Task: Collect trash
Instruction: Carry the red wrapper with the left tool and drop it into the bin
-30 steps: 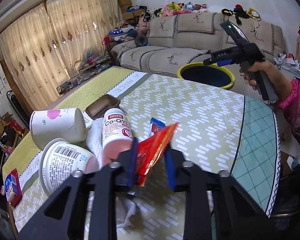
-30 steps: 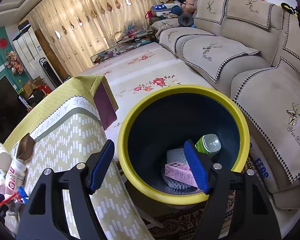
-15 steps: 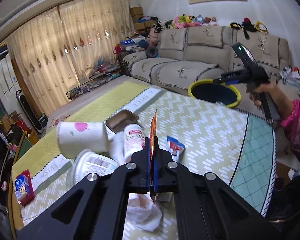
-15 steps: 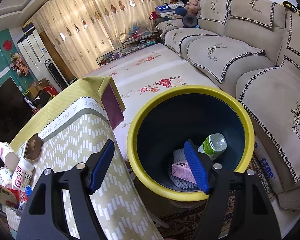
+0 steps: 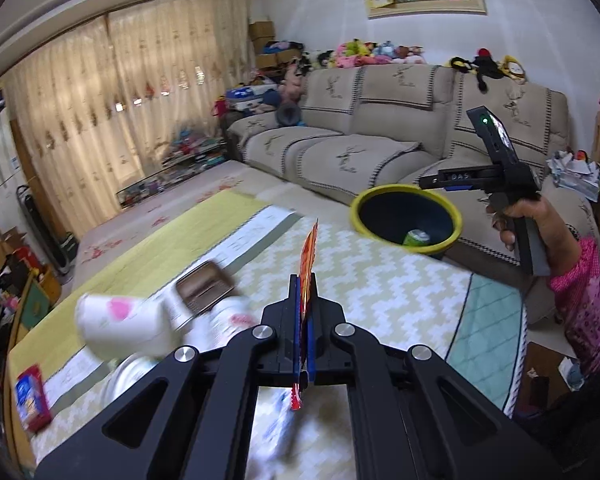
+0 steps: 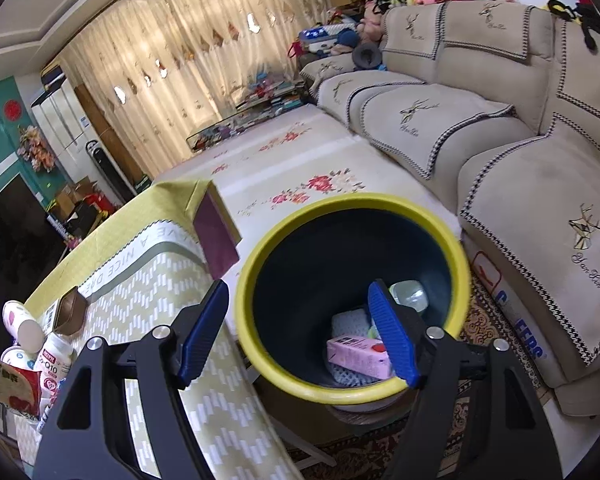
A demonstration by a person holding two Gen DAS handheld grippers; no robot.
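Left gripper (image 5: 305,320) is clamping a red wrapper (image 5: 309,256) edge-up, short of the yellow-rimmed bin (image 5: 406,220); right gripper (image 6: 300,332) is hovering wide open, empty, above the bin.

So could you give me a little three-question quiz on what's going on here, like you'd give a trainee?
1. True or false: the left hand-held gripper is shut on a red wrapper.
2. Which item lies inside the yellow-rimmed bin? A) pink box B) paper cup C) brown tray
3. Fill in: the right hand-held gripper has its jaws ____ with nothing between them.

Key: 1 true; 2 A (the cup and the tray are on the table); 3 open.
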